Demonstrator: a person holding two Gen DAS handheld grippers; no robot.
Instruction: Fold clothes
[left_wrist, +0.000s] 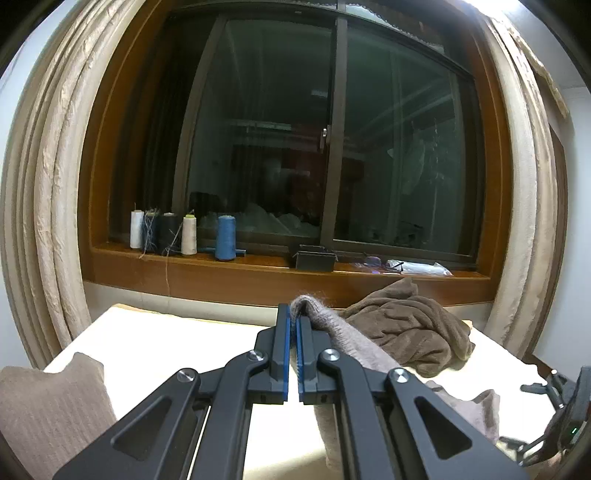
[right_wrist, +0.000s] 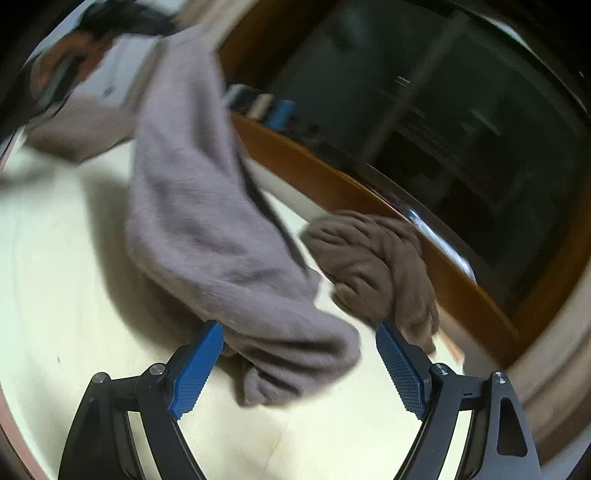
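My left gripper (left_wrist: 294, 325) is shut on a fold of a fuzzy grey-mauve garment (left_wrist: 354, 350), lifted above the cream table (left_wrist: 177, 332); the cloth hangs down to the right. In the right wrist view the same grey garment (right_wrist: 207, 221) hangs from the upper left down to the table (right_wrist: 55, 277), its lower end lying between my right gripper's open blue pads (right_wrist: 195, 373). My right gripper (right_wrist: 299, 343) is open and holds nothing. A crumpled brown garment (left_wrist: 410, 328) lies at the table's far right, also in the right wrist view (right_wrist: 373, 266).
A folded beige ribbed garment (left_wrist: 48, 410) lies at the table's near left. A wooden window sill (left_wrist: 229, 266) behind holds several thread spools (left_wrist: 225, 238), a black box (left_wrist: 314, 258) and glasses (left_wrist: 373, 264). Curtains (left_wrist: 48, 206) hang both sides.
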